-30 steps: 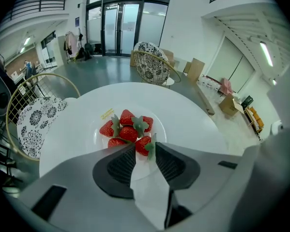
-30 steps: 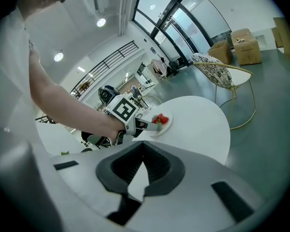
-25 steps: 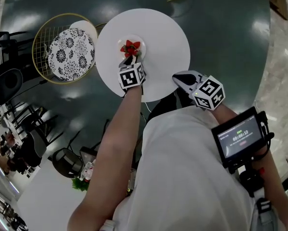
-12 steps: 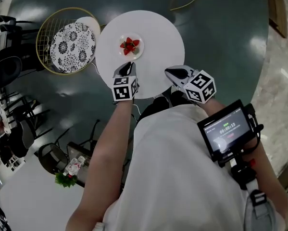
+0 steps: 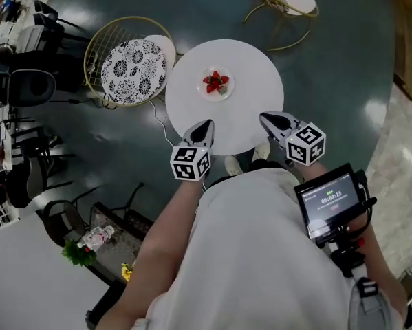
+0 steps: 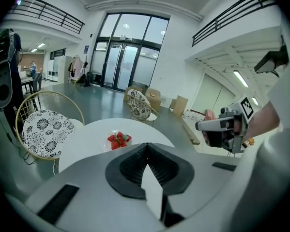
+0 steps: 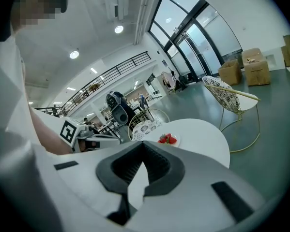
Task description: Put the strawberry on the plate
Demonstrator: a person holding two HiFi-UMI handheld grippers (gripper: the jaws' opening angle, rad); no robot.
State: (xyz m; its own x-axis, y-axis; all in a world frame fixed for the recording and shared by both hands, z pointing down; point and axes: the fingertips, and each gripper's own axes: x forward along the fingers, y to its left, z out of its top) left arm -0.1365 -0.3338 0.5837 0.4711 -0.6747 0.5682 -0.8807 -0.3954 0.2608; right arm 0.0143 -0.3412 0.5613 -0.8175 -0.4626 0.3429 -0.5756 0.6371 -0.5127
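Strawberry (image 5: 216, 82): red glossy cluster, bit of green leaf, sitting on small round white plate (image 5: 227, 93). Plate roughly mid smooth round white table (image 5: 254, 67). Gold wire chair (image 5: 108, 41) w/ black-and-white floral cushion (image 5: 132, 71) just beside table. Left gripper (image 5: 206, 124): jaws just snapped closed, tips together, nothing between them, hovers at near table edge, well apart from plate. Right gripper (image 5: 265, 118): jaws together too, empty, same near edge.

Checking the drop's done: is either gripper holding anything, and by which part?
Nothing is held. The left gripper has just closed its jaws on nothing; the right gripper is shut and empty too.
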